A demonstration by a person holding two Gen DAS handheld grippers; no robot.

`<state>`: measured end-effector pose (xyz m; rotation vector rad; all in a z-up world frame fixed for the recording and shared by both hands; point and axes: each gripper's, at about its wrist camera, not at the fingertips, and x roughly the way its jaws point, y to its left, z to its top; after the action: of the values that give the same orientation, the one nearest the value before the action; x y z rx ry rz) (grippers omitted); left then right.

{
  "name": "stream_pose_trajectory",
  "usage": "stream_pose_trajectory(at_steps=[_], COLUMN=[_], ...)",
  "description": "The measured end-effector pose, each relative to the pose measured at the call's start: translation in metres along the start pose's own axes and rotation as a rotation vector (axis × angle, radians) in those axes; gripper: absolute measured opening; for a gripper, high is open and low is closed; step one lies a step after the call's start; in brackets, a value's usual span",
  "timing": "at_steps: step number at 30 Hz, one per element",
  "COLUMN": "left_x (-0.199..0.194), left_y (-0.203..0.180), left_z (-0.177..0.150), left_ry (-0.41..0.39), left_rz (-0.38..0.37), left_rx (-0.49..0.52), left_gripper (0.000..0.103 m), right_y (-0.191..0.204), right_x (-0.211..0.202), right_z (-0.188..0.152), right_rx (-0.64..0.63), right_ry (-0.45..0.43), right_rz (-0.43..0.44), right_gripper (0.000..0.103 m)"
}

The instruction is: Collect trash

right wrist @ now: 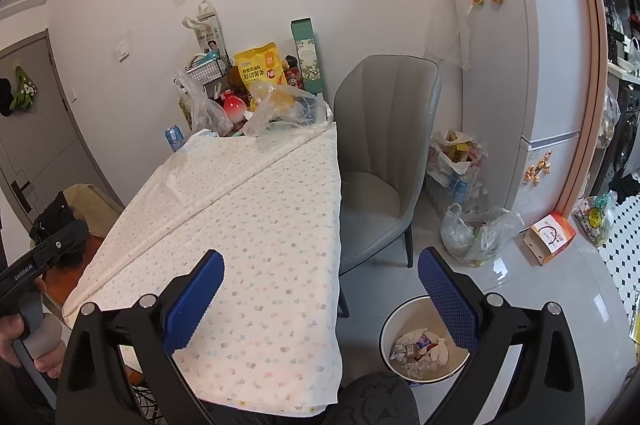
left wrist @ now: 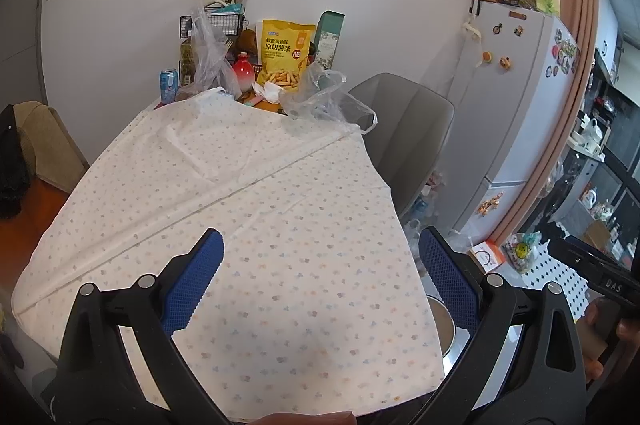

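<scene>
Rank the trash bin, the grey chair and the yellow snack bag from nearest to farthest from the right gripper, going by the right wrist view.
1. Trash bin: on the floor just below the right gripper.
2. Grey chair: beside the table, mid-room.
3. Yellow snack bag: at the table's far end, by the wall.

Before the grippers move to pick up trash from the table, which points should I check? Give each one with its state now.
1. Left gripper open, holding nothing: ok.
2. Right gripper open, holding nothing: ok.
3. White round trash bin on the floor is uncovered, with room left: ok.
4. Crumpled white tissue at the table's far end is visible: ok.
5. Near part of the flower-print tablecloth is free of obstacles: ok.
6. Whether the clear plastic bag is trash: cannot tell.
</scene>
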<state>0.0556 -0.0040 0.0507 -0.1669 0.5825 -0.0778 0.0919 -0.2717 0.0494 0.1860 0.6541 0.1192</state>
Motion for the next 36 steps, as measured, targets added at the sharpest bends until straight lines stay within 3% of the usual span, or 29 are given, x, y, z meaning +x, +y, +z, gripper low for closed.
stream_pose_trajectory(at_steps=[36], left_x=[-0.007], left_y=[-0.012], left_z=[-0.005], left_ry=[-0.01], left_rz=[-0.002], left_rx=[0.013], left_gripper=[0.097], right_y=[-0.002], right_x=[-0.009], right_z=[-0.008], right_rx=[0.005], right_ry=[0.001], right_rz=[0.01], right_gripper=[0.095])
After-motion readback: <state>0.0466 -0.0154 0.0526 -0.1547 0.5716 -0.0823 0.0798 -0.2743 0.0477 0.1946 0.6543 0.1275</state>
